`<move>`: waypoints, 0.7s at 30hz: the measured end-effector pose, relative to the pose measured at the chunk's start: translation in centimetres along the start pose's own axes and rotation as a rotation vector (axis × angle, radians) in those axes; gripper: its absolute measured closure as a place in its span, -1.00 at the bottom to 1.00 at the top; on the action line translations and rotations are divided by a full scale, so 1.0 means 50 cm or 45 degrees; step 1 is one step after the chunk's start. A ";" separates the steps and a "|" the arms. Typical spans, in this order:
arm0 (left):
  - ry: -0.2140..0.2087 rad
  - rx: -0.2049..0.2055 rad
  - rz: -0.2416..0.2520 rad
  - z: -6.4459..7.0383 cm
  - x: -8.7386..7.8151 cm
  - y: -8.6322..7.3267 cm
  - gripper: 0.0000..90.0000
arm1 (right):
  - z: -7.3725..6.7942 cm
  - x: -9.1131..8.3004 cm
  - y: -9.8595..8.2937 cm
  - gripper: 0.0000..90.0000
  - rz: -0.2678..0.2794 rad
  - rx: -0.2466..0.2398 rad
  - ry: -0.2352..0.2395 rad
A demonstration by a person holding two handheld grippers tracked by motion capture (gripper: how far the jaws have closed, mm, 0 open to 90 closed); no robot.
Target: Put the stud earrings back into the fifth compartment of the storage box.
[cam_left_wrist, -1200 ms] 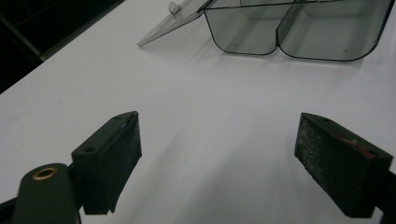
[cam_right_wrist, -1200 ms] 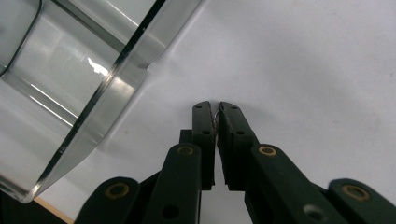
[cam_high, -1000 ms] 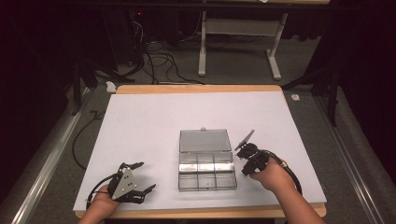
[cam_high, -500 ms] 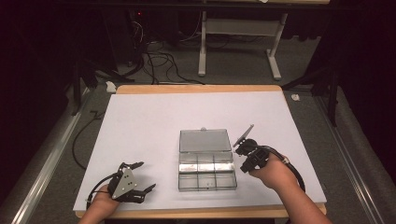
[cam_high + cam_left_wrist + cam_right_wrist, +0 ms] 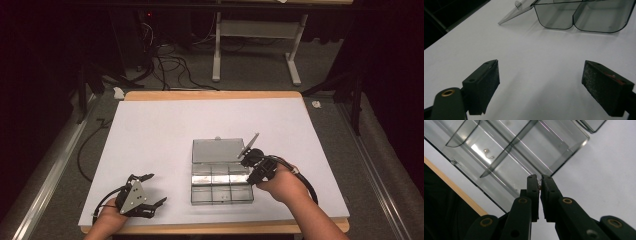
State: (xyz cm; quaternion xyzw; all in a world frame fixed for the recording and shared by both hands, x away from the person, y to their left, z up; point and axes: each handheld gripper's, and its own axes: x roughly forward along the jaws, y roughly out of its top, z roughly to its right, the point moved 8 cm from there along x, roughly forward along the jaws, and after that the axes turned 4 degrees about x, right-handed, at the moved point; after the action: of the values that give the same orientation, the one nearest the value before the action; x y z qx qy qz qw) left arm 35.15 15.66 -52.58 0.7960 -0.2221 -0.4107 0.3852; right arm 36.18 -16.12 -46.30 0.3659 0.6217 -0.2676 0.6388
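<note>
Two hand-held grippers are working over the white worktop. From the high view, the left hand-held gripper is resting near the front edge, jaws spread wide, while the right hand-held gripper is leaning against the right side of one clear compartment box, slightly nearer it than a second ago. From the left gripper view, the box is lying ahead, well apart. From the right gripper view, the jaws are pinching something tiny I cannot identify; two small beads are sitting in one compartment.
</note>
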 end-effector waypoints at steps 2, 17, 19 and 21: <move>0.001 -0.020 -0.005 -0.002 0.001 -0.001 -0.66 | -0.005 0.003 0.004 0.92 -0.003 -0.019 -0.002; -0.003 -0.007 0.004 0.000 0.000 0.000 -0.66 | -0.055 0.022 0.034 0.92 0.004 -0.126 0.031; -0.008 -0.012 0.001 -0.001 0.000 0.000 -0.66 | -0.062 0.025 0.037 0.92 0.003 -0.136 0.032; -0.003 -0.021 -0.007 -0.003 0.001 -0.001 -0.66 | -0.069 0.027 0.039 0.92 -0.001 -0.147 0.035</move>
State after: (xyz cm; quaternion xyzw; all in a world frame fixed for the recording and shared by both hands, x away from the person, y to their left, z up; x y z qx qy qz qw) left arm 35.30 15.72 -52.58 0.7929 -0.2169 -0.4144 0.3905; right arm 35.78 -12.04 -47.20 0.3318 0.6448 -0.2264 0.6503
